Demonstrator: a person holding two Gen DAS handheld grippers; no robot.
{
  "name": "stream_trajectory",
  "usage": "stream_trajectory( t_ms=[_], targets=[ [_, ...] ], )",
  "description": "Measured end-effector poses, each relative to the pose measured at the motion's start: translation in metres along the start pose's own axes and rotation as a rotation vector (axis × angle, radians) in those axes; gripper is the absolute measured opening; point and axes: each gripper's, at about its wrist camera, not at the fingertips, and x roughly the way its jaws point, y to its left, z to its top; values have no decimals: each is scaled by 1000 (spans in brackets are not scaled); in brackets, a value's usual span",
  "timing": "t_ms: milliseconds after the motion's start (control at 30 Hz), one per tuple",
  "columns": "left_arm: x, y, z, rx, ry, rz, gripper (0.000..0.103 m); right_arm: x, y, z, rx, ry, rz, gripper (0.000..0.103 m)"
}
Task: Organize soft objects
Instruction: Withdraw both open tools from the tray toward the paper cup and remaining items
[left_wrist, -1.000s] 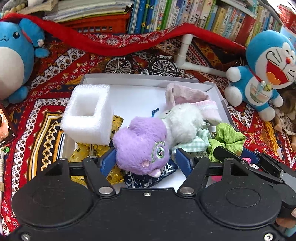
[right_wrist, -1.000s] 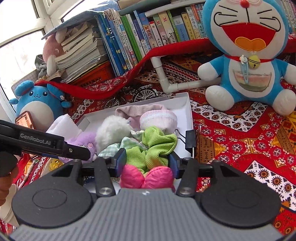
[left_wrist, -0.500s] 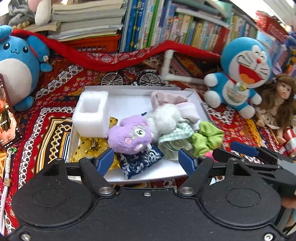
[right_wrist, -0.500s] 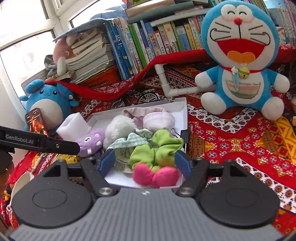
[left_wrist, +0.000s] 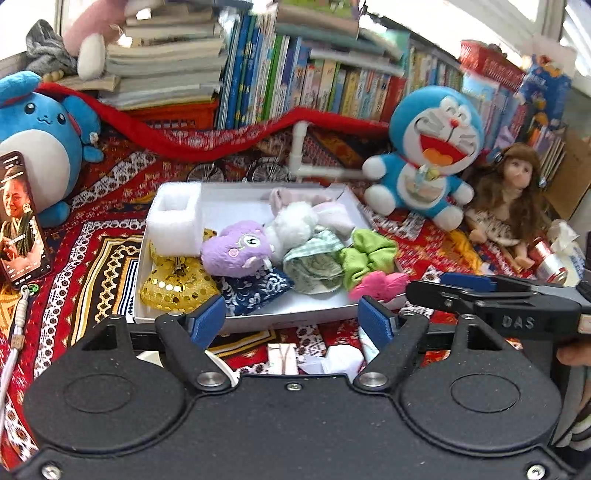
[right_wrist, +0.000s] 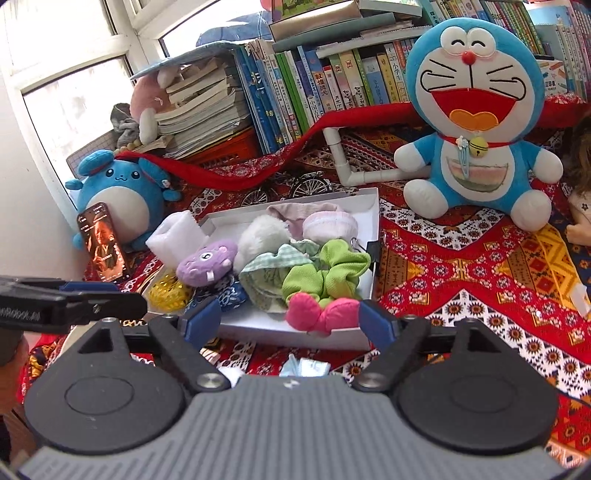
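Observation:
A white shallow box holds a purple plush, a white fluffy toy, a green scrunchie, a pink soft piece, a checked cloth, a blue patterned pouch, a gold sequin piece and a white foam block. My left gripper is open and empty, in front of the box. My right gripper is open and empty, just before the box's near edge.
A large Doraemon plush sits right of the box, a blue round plush on the left with a phone leaning by it. A doll lies far right. Books line the back.
Both grippers have drawn back and up from the box. The left let go of the purple plush, the right let go of the pink piece; both toys now lie in the box.

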Motion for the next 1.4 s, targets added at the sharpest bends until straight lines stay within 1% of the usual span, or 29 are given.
stream_trajectory(
  t_ms=[100, 167, 233, 300, 433, 467, 567, 633, 667, 700, 767, 833, 867, 900, 1000, 1033, 1067, 1100, 1133, 1167, 1267, 1400],
  targets=[
    [-15, -7, -22, -2, -73, -21, 84, -6, -2, -5, 6, -24, 35, 91],
    [-21, -12, -35, 1, -99, -36, 85, -8, -2, -8, -1, -33, 50, 92],
    [-28, -16, -46, -5, -121, -43, 87, -10, -2, -11, -10, -35, 49, 96],
    [-33, -19, -57, -10, -143, -40, 89, -11, -1, -13, -15, -31, 46, 99],
    [-43, -28, -79, 8, -188, -16, 89, -9, -4, -17, -17, -10, 57, 103],
    [-47, -30, -86, 9, -216, -12, 90, -9, -5, -19, -15, -3, 61, 103],
    [-57, -28, -108, -28, -311, -14, 98, -7, -8, -24, -2, 12, 64, 103],
    [-60, -26, -121, -45, -367, -21, 100, -5, -10, -27, 5, 21, 61, 103],
    [-59, -27, -127, -43, -379, -12, 100, -4, -11, -28, 7, 26, 59, 103],
    [-58, -27, -130, -33, -373, 2, 100, -3, -12, -29, 10, 29, 58, 103],
    [-52, -29, -137, -1, -341, 38, 99, -2, -12, -32, 15, 35, 58, 103],
    [-44, -30, -144, 21, -307, 71, 93, -1, -11, -35, 13, 40, 65, 101],
    [-41, -31, -146, 25, -293, 85, 86, -1, -10, -36, 7, 43, 63, 99],
    [-37, -31, -149, 28, -282, 91, 76, 0, -9, -37, -2, 47, 60, 95],
    [-29, -29, -152, 11, -254, 86, 60, 1, -5, -41, -19, 51, 49, 89],
    [-26, -28, -153, 3, -248, 83, 56, 2, -4, -41, -18, 54, 49, 85],
    [-24, -27, -153, -2, -244, 81, 50, 2, -4, -41, -14, 56, 48, 83],
    [-21, -27, -153, -7, -238, 82, 46, 3, -3, -41, -11, 59, 46, 77],
    [-19, -26, -152, -11, -233, 85, 45, 4, -2, -42, -10, 64, 43, 70],
    [-16, -26, -152, -16, -230, 90, 43, 5, -2, -42, -9, 67, 39, 68],
    [-10, -25, -150, -25, -221, 101, 38, 8, -2, -42, -2, 73, 30, 64],
    [0, -26, -146, -33, -204, 103, 33, 15, -2, -41, 15, 88, 25, 63]
  ],
)
